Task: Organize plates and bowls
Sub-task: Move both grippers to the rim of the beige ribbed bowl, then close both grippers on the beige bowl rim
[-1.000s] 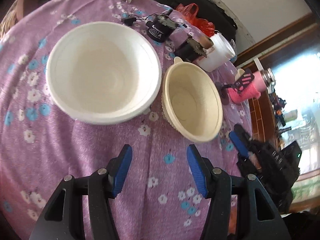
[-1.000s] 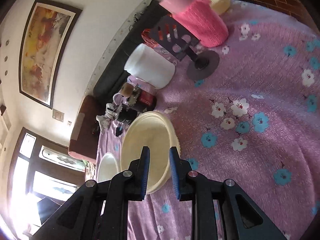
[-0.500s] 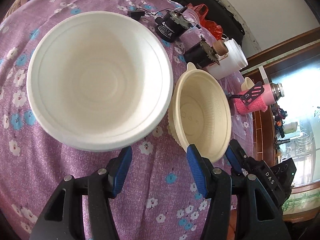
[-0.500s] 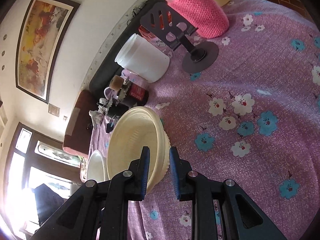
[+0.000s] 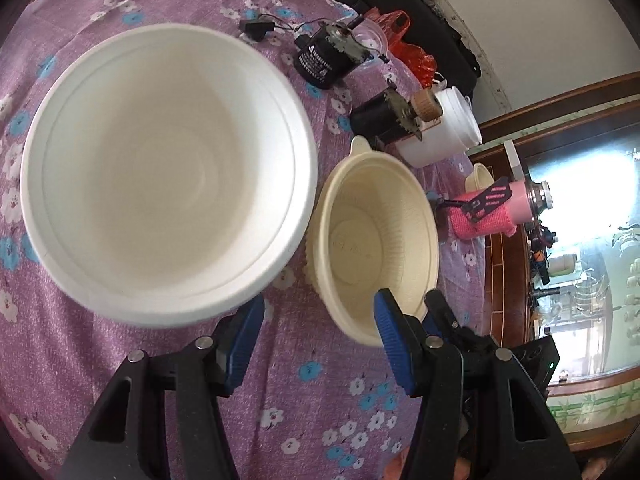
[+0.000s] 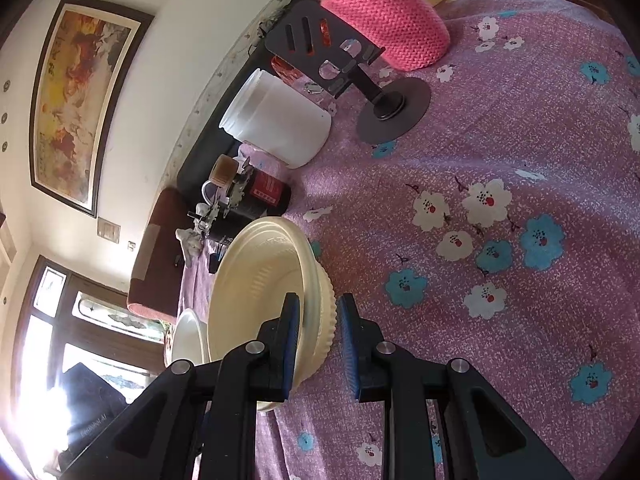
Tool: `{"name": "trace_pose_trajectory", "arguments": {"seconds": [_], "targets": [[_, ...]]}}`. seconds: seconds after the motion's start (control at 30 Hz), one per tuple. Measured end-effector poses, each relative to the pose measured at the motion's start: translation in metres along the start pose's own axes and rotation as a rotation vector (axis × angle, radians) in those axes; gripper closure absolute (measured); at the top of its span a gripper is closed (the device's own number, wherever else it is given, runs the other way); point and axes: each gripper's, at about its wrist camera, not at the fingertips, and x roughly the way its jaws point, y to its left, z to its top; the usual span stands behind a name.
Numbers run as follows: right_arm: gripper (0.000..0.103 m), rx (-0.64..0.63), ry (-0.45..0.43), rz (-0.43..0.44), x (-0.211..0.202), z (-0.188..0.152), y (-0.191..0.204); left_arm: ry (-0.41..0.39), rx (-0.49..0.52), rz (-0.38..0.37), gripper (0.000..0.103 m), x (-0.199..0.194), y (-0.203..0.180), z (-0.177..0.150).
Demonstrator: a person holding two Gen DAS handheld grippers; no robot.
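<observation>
Crowded beyond the fingertips, the purple flowered tablecloth [image 5: 168, 360] carries two black motor-like parts [image 5: 324, 60], a white plastic jar [image 6: 276, 124] lying on its side, a pink knitted bottle sleeve [image 6: 392, 36] and a black phone stand [image 6: 380, 100]. Ahead of the left gripper [image 5: 318, 340], whose blue-padded fingers stand wide apart and empty, a large white foam bowl [image 5: 168, 176] sits mouth up, its near rim over the left finger. Beside it, the ribbed cream plastic bowl [image 6: 260, 292] has its near wall between the right gripper's [image 6: 318, 344] narrowly parted fingers, though contact cannot be told.
</observation>
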Motion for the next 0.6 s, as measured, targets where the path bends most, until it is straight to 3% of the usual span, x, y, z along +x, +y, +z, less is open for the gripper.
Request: {"name": "trace_pose_trajectory", "arguments": {"seconds": [0.4,0.6], "targets": [[0.081,0.012,-0.016,0.02,0.0025,-0.0005,-0.0032,0.012,-0.03,-0.071,0.048,0.008,-0.0041,0.0052],[0.081,0.013,-0.02,0.025,0.0039,-0.0014,-0.0033,-0.019,-0.05,-0.105,0.048,0.0075,-0.0039,0.0082]]}}
